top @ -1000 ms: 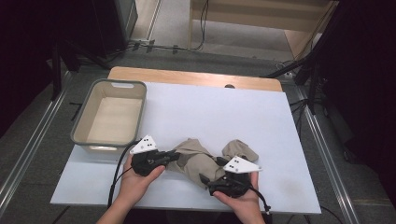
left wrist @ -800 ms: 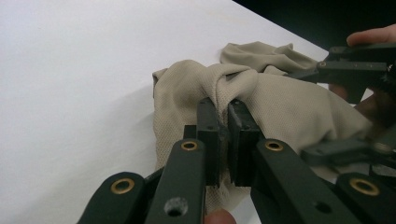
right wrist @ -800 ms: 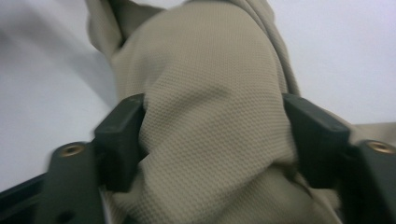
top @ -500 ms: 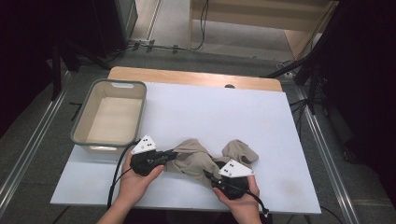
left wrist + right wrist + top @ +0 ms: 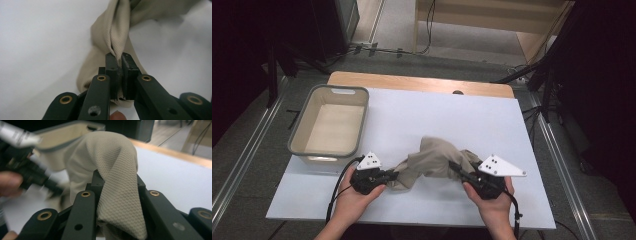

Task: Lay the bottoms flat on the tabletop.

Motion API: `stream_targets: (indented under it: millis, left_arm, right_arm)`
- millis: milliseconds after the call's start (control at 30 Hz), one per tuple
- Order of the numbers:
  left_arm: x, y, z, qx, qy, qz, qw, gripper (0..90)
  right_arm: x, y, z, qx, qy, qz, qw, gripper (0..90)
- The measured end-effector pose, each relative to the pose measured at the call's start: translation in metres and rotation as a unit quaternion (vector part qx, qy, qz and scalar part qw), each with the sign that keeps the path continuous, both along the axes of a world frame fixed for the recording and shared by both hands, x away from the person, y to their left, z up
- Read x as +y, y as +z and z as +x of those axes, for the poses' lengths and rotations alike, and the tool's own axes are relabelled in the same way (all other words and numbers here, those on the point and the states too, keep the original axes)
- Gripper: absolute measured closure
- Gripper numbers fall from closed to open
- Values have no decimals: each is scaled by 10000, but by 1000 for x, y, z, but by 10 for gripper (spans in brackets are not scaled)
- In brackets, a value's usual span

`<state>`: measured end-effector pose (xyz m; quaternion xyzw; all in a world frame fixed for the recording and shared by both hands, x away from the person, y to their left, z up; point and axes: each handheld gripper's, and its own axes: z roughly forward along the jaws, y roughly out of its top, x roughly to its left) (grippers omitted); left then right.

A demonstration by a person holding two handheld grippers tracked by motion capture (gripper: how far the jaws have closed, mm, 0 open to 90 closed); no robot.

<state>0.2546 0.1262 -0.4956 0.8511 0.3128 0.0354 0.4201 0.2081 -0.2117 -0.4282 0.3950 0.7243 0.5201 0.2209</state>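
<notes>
A beige knitted cloth (image 5: pixel 432 157) lies bunched near the front of the white table (image 5: pixel 437 110), strung between my two grippers. My left gripper (image 5: pixel 394 175) is shut on the cloth's left end; in the left gripper view its pads pinch a fold of the cloth (image 5: pixel 112 32) just above the table. My right gripper (image 5: pixel 453 165) holds the right end raised off the table. Its jaws have just been closing, and the cloth (image 5: pixel 112 165) is clamped between them and drapes over them. The left gripper (image 5: pixel 37 177) appears blurred beyond it.
A grey-rimmed beige basin (image 5: pixel 299 132) stands empty at the table's left side, just behind my left hand. A wooden strip (image 5: pixel 422 82) borders the far edge. Bare white tabletop stretches behind and to the right of the cloth.
The right gripper has closed on the cloth's right end and risen with it, moving right and pulling the cloth up into a hump. The left gripper has stayed put.
</notes>
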Motion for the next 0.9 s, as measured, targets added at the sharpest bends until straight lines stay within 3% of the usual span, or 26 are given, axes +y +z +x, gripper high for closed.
stream_targets:
  millis: [100, 233, 300, 333, 367, 400, 467, 567, 667, 800, 833, 900]
  left_arm:
    - [-1, -1, -10, 9, -221, 87, 9997, 861]
    - [-3, 6, -20, 23, -564, -52, 9984, 863]
    - [-4, 7, -23, 45, -697, -102, 9975, 861]
    - [-5, 6, -23, 31, -724, -113, 9973, 855]
    - [-5, 4, -22, 56, -695, -156, 9974, 845]
    - [-5, 2, -20, 106, -689, -197, 9974, 840]
    - [-6, 1, -19, 129, -709, -281, 9970, 775]
    - [-12, 2, -17, -8, -673, -277, 9973, 504]
    - [-19, 5, -10, -117, -471, -345, 9982, 385]
    - [-33, 4, 5, -135, -262, -308, 9991, 351]
    - [-36, 2, 9, -52, -292, -281, 9992, 361]
    - [-40, -5, 15, 57, -334, -116, 9994, 536]
  right_arm:
    - [-7, 10, 23, 79, -139, 85, 9998, 711]
    - [-6, 16, 58, -14, -373, -131, 9992, 690]
    - [-8, 14, 79, 49, -784, -107, 9969, 544]
    - [-10, 10, 92, 253, -923, -109, 9953, 436]
    - [-13, 6, 103, 609, -897, -63, 9941, 393]
    - [-17, 0, 110, 822, -937, -33, 9922, 369]
    - [-23, -9, 109, 917, -1105, -75, 9896, 308]
    - [-33, -23, 95, 991, -1084, -13, 9892, 249]
    - [-39, -40, 76, 1040, -1000, -250, 9892, 243]
    - [-37, -66, 58, 1349, -678, -401, 9877, 260]
    - [-34, -73, 55, 1472, -492, -411, 9870, 334]
    - [-25, -85, 48, 1532, -83, -566, 9865, 484]
